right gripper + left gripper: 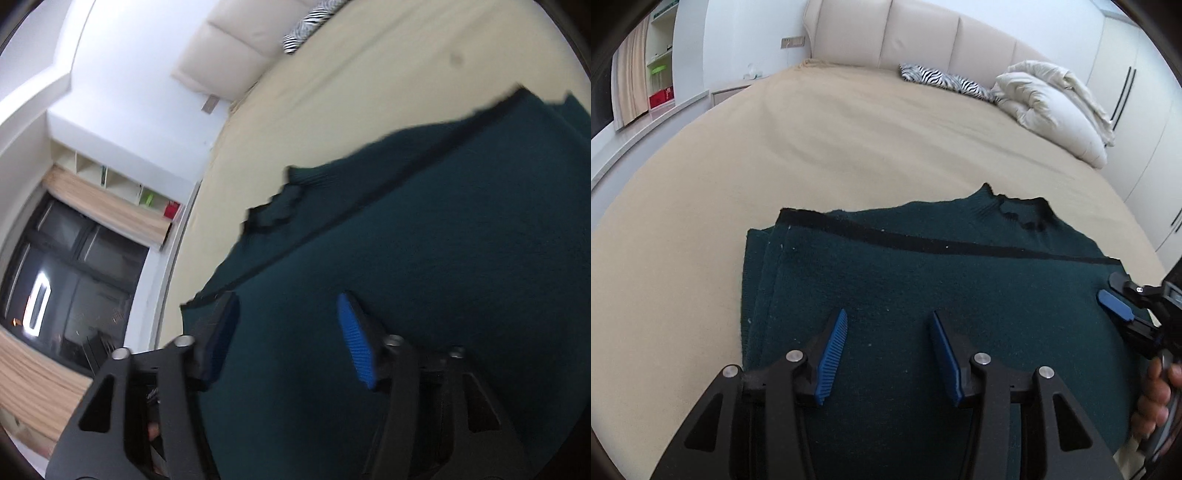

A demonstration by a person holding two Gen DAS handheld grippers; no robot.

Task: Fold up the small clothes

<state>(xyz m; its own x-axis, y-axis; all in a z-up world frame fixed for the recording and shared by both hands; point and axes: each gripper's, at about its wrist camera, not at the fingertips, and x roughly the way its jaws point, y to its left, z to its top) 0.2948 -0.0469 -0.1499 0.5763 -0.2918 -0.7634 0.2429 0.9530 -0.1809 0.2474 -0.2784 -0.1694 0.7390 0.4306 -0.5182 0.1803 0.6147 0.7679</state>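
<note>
Dark green sweater [923, 280] lies part-folded flat on the bed [849, 147], spread for the next fold. Left gripper [888, 332] and right gripper [288, 325] hover over it, jaws released, nothing grasped.

Dark green sweater [923, 280]; beige bedspread [812, 147]; zebra-striped pillow [942, 79]
</note>
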